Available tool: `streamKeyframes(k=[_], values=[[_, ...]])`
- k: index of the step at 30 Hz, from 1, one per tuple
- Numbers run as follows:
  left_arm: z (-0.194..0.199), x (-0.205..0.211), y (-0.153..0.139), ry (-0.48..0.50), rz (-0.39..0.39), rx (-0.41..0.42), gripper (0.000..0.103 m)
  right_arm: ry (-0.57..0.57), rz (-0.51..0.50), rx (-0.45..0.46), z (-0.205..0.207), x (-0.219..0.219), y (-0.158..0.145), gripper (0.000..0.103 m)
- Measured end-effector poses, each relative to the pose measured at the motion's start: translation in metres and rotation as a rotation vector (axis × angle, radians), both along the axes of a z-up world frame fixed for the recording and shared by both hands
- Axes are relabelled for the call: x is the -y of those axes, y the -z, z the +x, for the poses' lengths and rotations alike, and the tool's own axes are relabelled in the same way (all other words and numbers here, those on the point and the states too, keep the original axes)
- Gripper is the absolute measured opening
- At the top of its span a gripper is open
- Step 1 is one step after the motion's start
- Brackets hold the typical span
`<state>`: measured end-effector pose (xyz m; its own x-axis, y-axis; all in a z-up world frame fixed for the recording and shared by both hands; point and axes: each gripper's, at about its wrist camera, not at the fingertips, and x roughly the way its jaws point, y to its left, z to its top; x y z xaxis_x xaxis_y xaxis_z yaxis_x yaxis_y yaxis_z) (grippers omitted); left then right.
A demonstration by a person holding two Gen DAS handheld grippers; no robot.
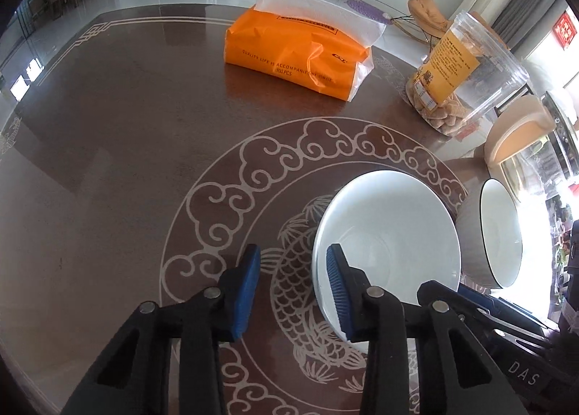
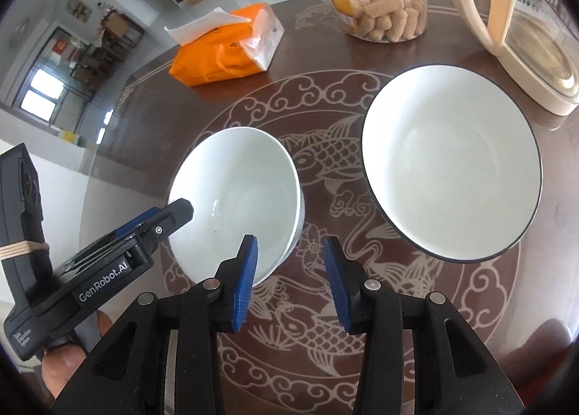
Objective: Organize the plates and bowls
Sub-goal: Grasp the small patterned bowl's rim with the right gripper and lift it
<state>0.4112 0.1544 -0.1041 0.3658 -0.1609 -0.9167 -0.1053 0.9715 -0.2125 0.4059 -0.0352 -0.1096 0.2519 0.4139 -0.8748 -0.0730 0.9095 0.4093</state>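
Kettle (image 2: 521, 35) in right view only, bowls (image 2: 239, 198) in both

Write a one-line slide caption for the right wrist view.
Open right tongs hover between a white bowl and a dark-rimmed bowl on the patterned table.

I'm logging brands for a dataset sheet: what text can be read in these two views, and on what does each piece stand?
"QUALITY LIFE IS ACCOMPANIE..." and "900 PCS": orange tissue pack.
"GenRobot.AI": left gripper body, right wrist view.
"DAS": right gripper's body, left wrist view.
Snack jar yellow label: too small to read.
Red wall sign: blurred.
Small print on the left gripper's handle: unreadable.
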Motion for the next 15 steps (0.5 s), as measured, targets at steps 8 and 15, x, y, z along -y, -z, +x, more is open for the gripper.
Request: streamKeyframes(k=[8,15], values=[[-0.013,0.013,-0.001,0.038,-0.032,0.008,0.006,-0.009,0.017,0.004,-0.005,-0.003,-0.001,0.018],[-0.076,0.026,-0.042,0.071,-0.078,0.034,0.007,-0.033,0.082,0.014,-0.041,0.018,-0.036,0.016]])
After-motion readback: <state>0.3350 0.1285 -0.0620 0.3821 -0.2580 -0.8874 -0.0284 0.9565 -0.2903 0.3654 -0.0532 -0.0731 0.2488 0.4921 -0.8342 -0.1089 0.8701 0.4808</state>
